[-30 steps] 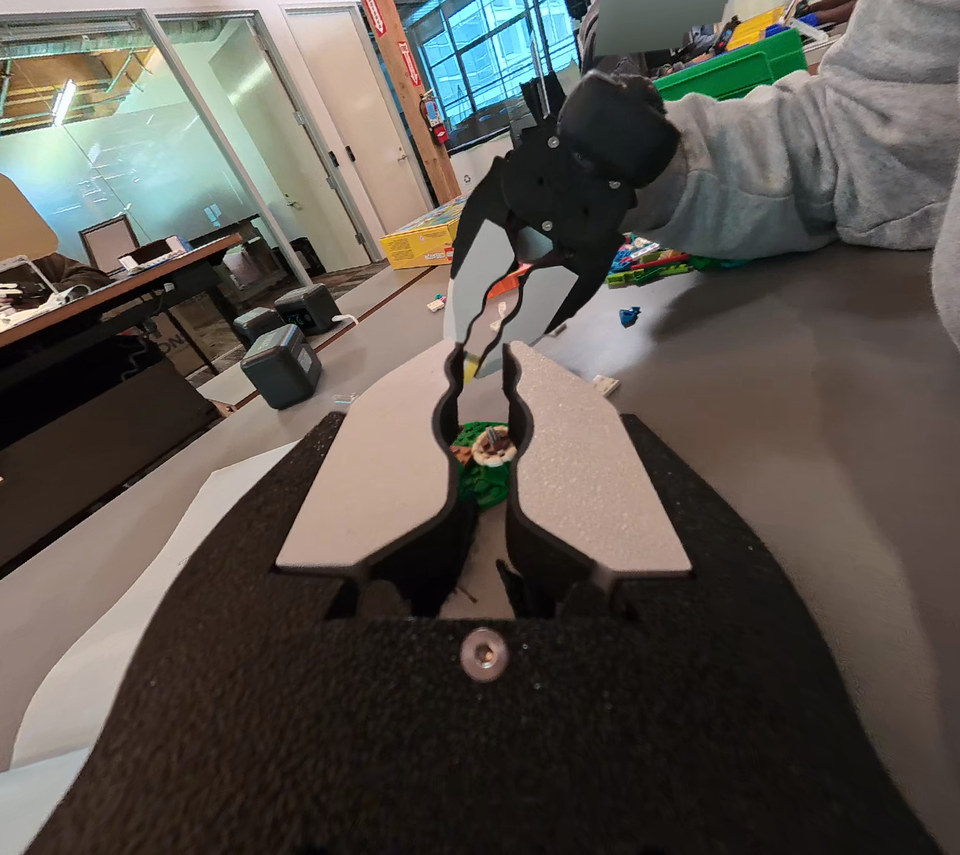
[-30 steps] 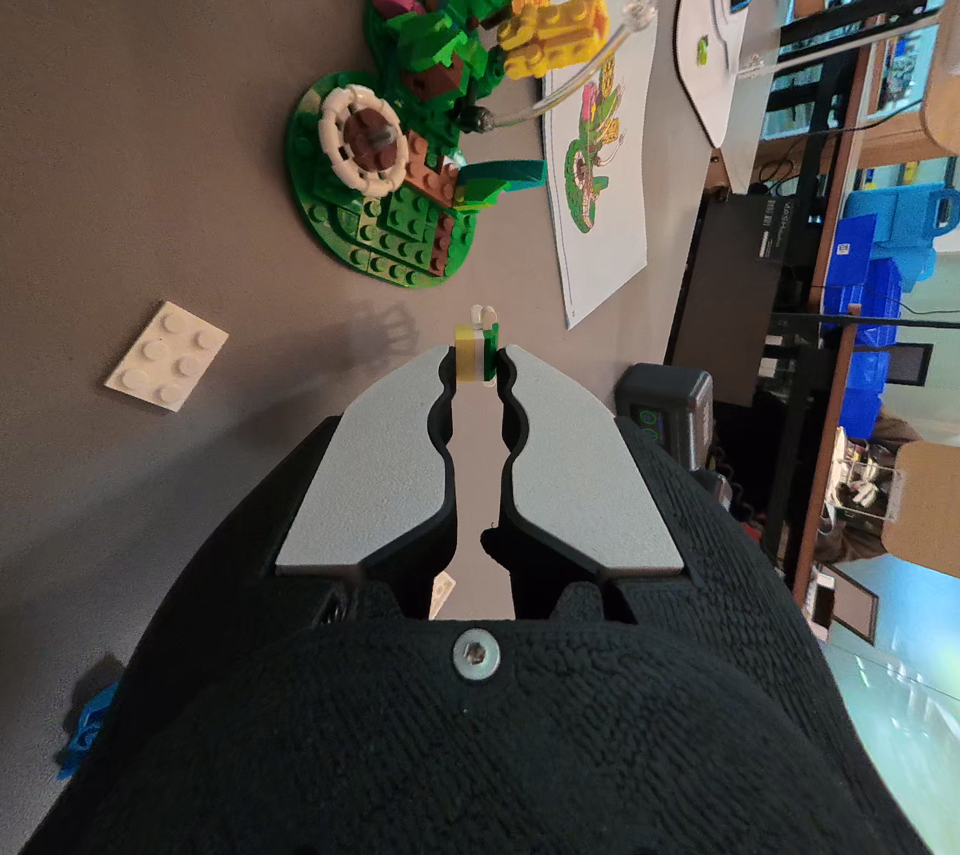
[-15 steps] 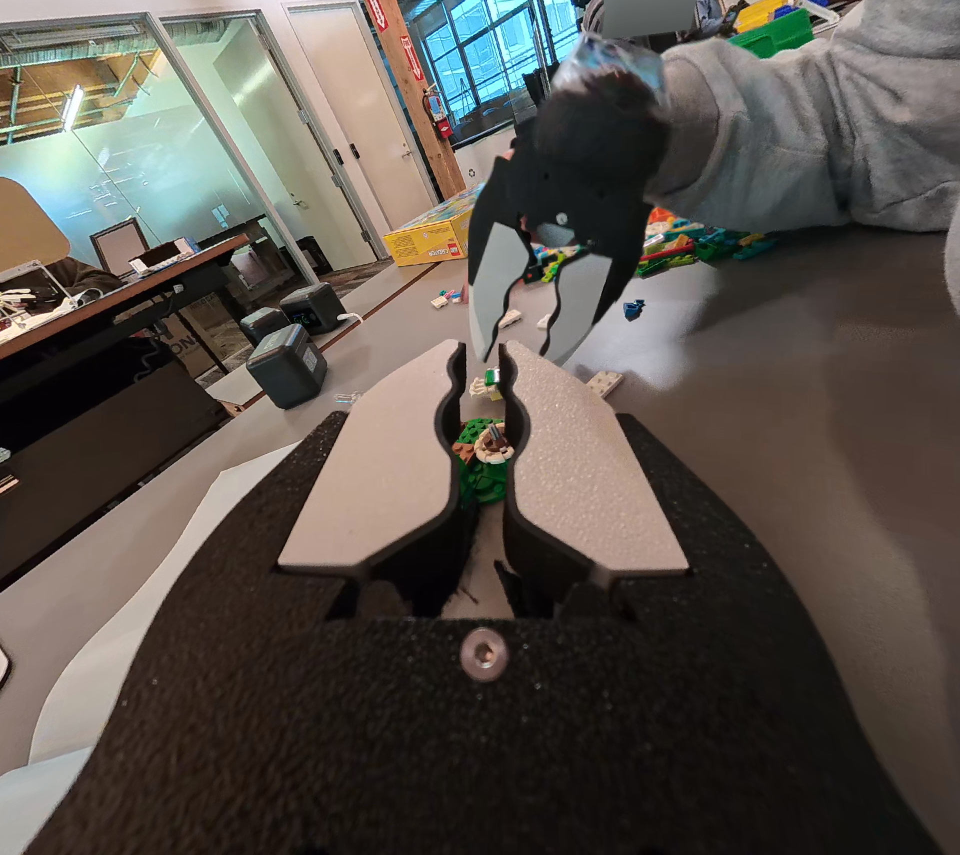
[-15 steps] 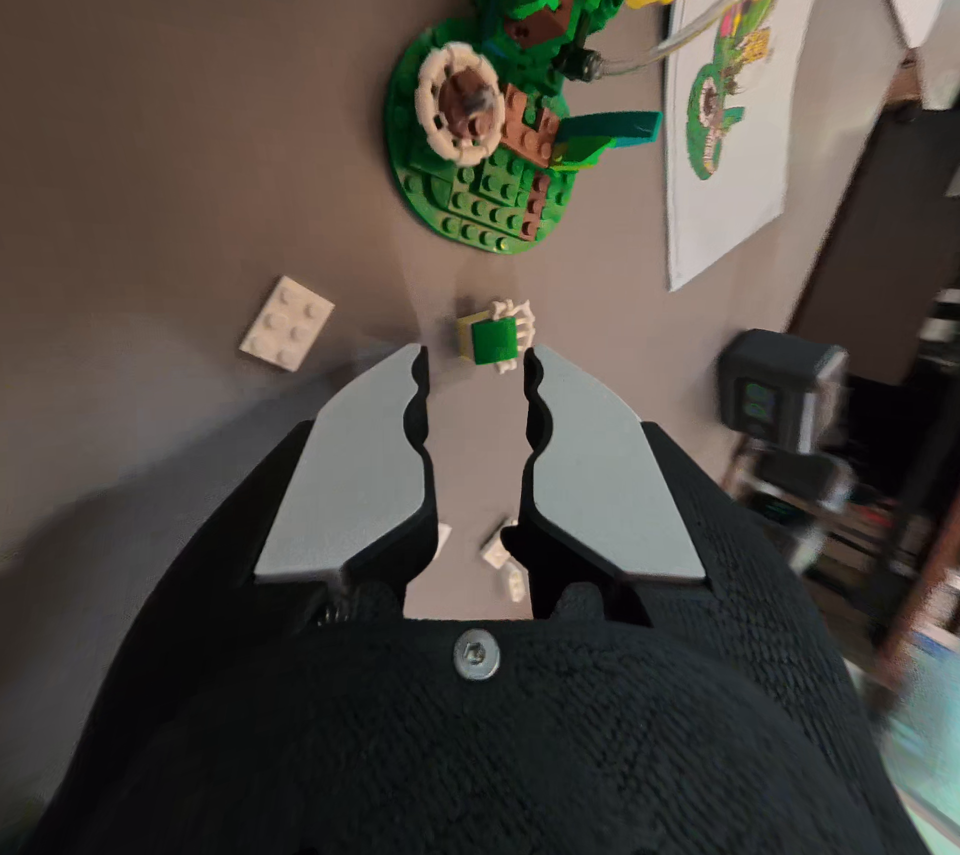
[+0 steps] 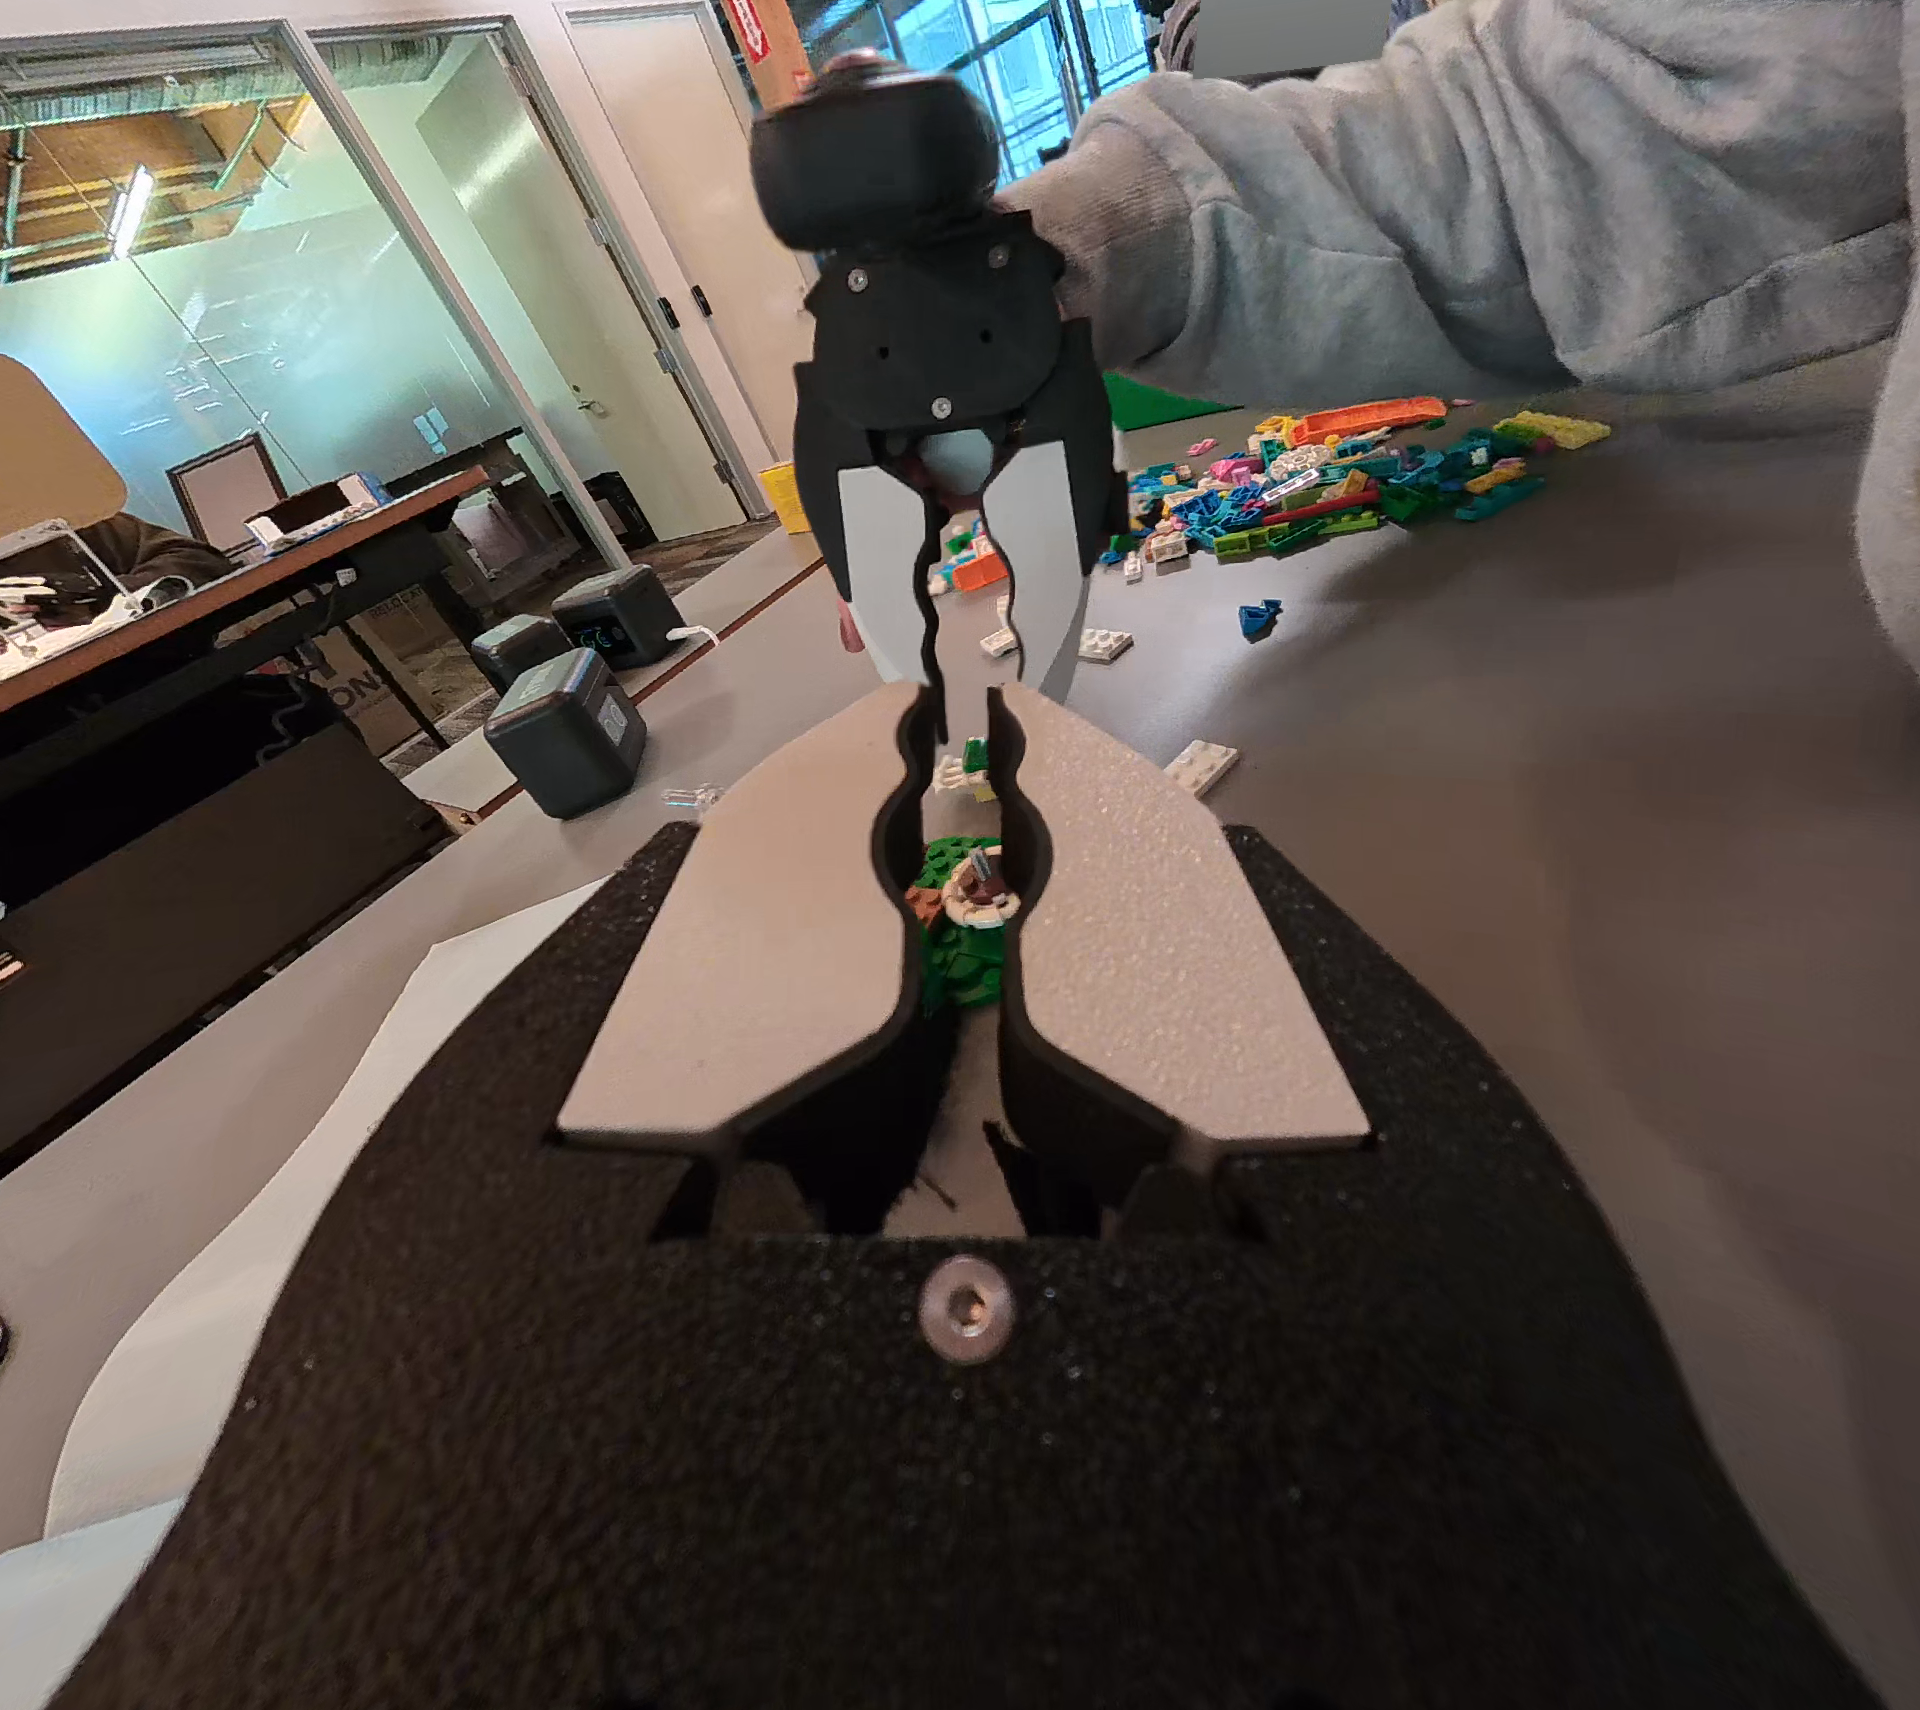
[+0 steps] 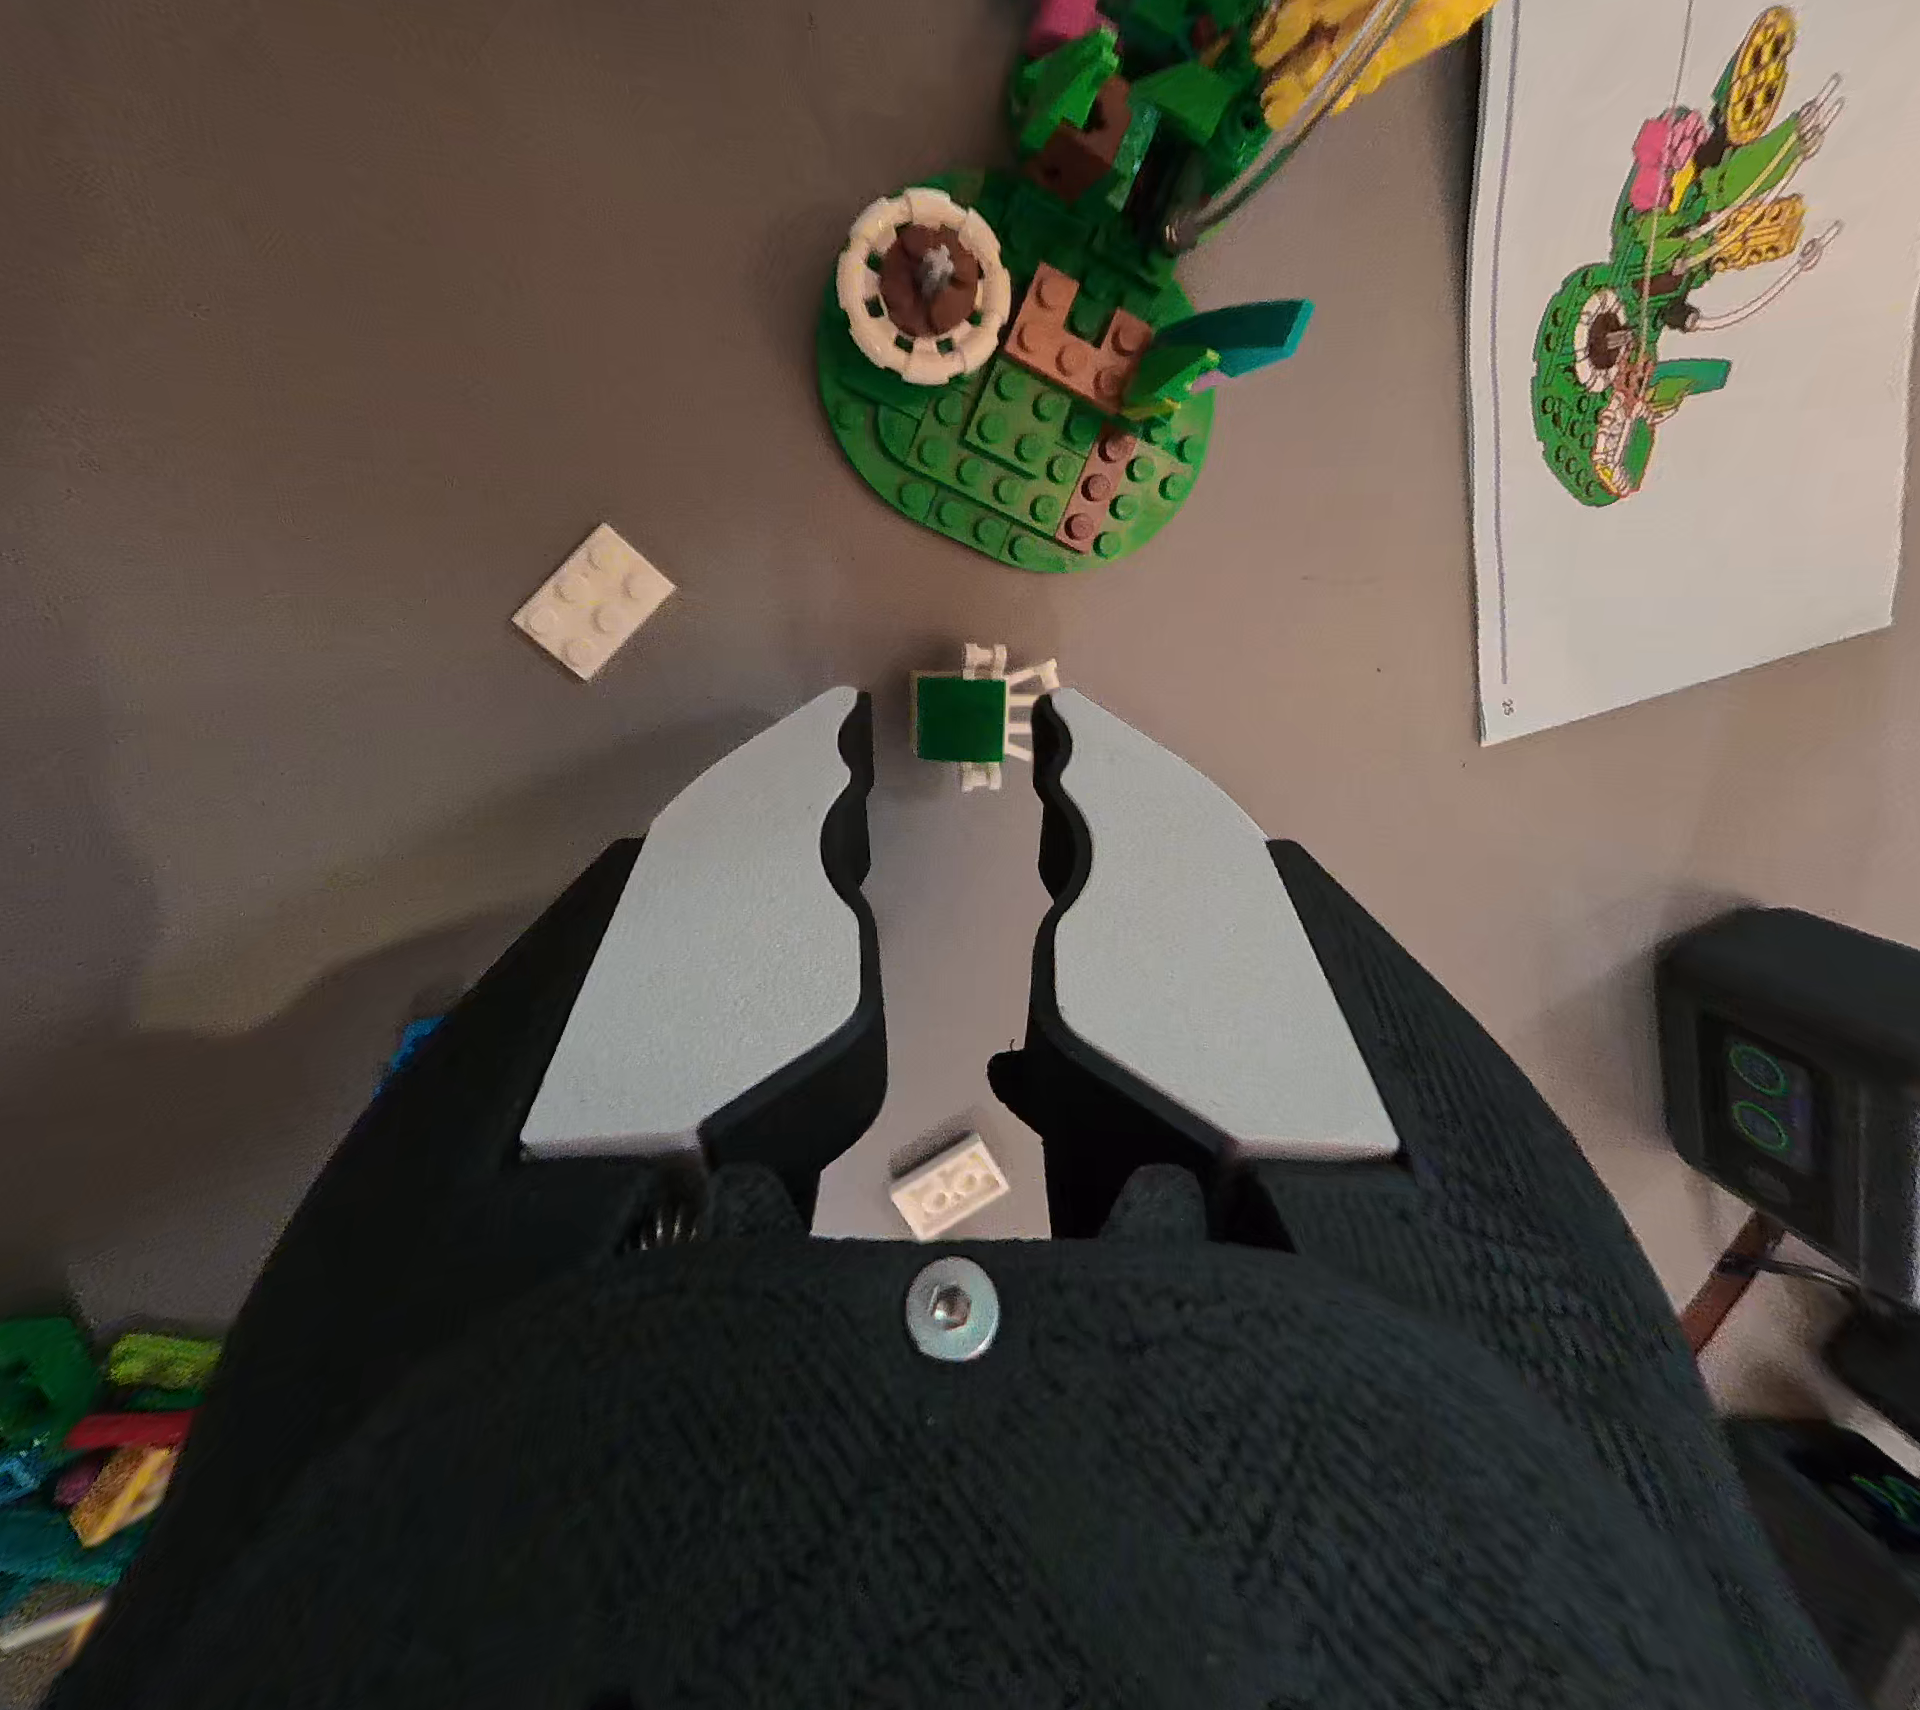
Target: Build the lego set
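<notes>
**Small piece released onto table, right tool lifted clear**

Where the grey table (image 6: 312, 206) spreads under both views, we log the biggest item first: the green lego model (image 6: 1023, 372) on its round studded base, with a white-ringed brown disc, pink and yellow blooms and a tall green stem. An instruction sheet (image 6: 1683, 372) lies just beside it. In the left wrist view a heap of loose bricks (image 5: 1351, 486) sits farther off, now in plain sight, where a second ago the sleeve hid most of it.

Right gripper (image 6: 951, 730): jaws parted, nothing between them. A second ago we saw it pinching the small green-and-yellow piece with white prongs (image 6: 966, 720); that piece now rests on the table between the fingertips, apart from both, near the model's base. In the left wrist view the right gripper (image 5: 966, 694) hangs higher than before, pointing down.

Left gripper (image 5: 961, 715): narrow gap between its fingers as before, nothing held; model glimpsed through the gap.

White plate (image 6: 592, 600) lies left of the piece; a smaller white brick (image 6: 948, 1185) sits under the right tool.
</notes>
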{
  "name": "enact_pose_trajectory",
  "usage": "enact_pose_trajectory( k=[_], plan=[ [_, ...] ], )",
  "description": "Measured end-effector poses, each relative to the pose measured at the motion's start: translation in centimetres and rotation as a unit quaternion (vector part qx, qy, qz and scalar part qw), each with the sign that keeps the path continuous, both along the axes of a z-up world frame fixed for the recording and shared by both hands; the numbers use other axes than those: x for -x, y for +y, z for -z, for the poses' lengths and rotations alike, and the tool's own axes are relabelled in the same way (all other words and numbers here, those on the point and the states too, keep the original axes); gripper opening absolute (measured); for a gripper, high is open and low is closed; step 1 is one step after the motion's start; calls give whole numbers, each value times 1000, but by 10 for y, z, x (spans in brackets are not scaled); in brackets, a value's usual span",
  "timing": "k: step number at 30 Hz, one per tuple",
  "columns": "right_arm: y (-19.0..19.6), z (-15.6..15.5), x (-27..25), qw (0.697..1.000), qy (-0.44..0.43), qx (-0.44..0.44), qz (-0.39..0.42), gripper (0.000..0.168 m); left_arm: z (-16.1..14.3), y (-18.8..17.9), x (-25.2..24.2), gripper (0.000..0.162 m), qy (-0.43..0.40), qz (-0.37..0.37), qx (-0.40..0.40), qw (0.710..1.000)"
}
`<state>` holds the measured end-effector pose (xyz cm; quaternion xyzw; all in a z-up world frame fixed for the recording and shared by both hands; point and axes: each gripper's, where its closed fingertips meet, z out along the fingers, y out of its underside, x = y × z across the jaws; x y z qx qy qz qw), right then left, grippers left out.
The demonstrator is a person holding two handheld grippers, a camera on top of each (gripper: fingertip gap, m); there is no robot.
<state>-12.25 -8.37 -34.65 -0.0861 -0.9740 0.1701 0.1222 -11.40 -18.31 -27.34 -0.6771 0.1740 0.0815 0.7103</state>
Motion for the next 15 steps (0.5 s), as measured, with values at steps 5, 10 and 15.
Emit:
enact_pose_trajectory(
  k=[5, 10, 15],
  plan=[
    [6, 11, -1, 1000, -16, -20, -7, 28, 0, 0, -2, 8, 2, 2, 0, 1000],
    [6, 15, 4, 999, 6, -32, -15, 20, 0, 0, -3, 8, -1, 2, -1, 1000],
    [5, 15, 4, 999, 11, -36, -15, 18, 0, 0, -3, 7, 0, 1, 0, 1000]
  ],
)
